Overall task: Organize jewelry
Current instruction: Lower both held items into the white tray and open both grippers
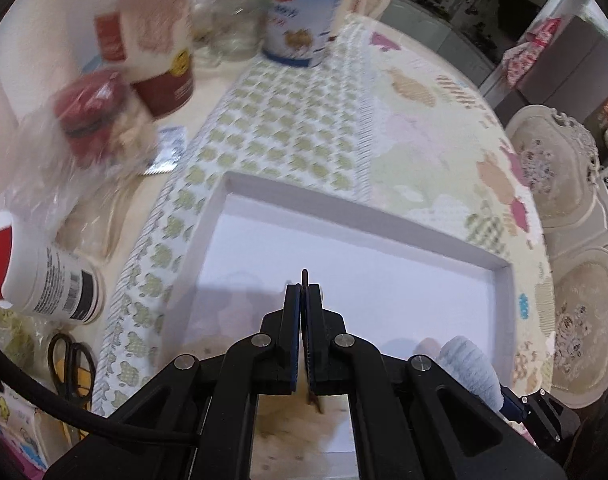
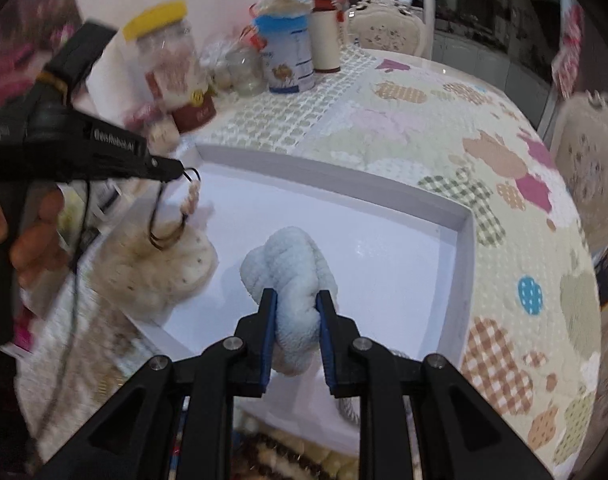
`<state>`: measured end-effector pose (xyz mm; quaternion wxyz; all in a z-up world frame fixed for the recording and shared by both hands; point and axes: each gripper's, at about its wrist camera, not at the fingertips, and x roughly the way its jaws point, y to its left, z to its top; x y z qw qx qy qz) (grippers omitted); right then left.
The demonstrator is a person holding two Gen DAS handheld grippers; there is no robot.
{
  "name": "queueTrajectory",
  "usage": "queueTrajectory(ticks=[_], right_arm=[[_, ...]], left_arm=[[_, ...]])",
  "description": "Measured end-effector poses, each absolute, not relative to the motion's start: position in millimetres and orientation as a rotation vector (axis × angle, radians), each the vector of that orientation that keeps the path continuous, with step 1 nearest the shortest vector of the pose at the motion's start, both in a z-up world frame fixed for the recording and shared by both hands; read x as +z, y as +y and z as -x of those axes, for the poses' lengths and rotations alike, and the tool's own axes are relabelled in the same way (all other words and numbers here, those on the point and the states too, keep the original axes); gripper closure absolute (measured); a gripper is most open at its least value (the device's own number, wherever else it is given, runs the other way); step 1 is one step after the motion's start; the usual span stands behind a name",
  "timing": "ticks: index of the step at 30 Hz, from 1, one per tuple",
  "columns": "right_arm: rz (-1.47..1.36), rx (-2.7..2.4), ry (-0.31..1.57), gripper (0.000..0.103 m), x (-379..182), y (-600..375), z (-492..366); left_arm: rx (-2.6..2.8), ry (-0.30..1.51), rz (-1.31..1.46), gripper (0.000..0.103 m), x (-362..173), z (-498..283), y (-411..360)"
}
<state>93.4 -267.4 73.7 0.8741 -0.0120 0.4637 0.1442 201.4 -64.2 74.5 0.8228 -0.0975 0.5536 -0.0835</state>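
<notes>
Right wrist view: my right claw (image 2: 296,312) is clamped on a pale blue fluffy scrunchie (image 2: 292,276), its blue pads pressing both sides, above the white tray (image 2: 465,240) that lies on the patterned quilted cloth (image 2: 503,184) covering the counter. At the tray's left edge, my left claw (image 2: 176,170) enters from the left, clenched on a thin dark hair tie (image 2: 164,236) that hangs in a loop, with a small beaded charm (image 2: 192,198) dangling beside it. A cream fluffy scrunchie (image 2: 160,268) lies under that loop, over the tray's left rim.

Left wrist view: my left claw (image 1: 304,292) has its jaws pressed together, a dark strand (image 1: 304,278) pinched between the pads and poking out past the tips, over the tray's (image 1: 503,300) white floor. The blue scrunchie (image 1: 471,368) shows at lower right.

Far edge of the counter: a blue-and-white tin (image 2: 290,60), glass jars (image 2: 244,68) and a yellow-lidded jar (image 2: 164,52), all blurred. Black scissors (image 1: 72,364) lie at the counter's left edge.
</notes>
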Motion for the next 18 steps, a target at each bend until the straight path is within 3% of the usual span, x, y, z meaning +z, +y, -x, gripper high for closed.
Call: queueTrajectory(ticks=[6,11,15,18], right_arm=[[0.115,0.352,0.985,0.079,56.0,-237.2,-88.6],[0.041,0.427,1.005,0.06,54.4,-238.5,-80.2],[-0.037,0.416,0.992,0.058,63.2,-256.2,-72.1],[-0.072,0.391,0.979,0.056,70.6,-269.3,-70.5]], left_arm=[[-0.138,1.203,0.231,0.103,58.3,-199.2,-44.3],[-0.11,1.204,0.263,0.102,54.2,-192.1,-32.5],[-0.103,1.193,0.291,0.08,59.9,-184.4,-27.8],[-0.099,1.183,0.3,0.076,66.8,-179.1,-26.7]])
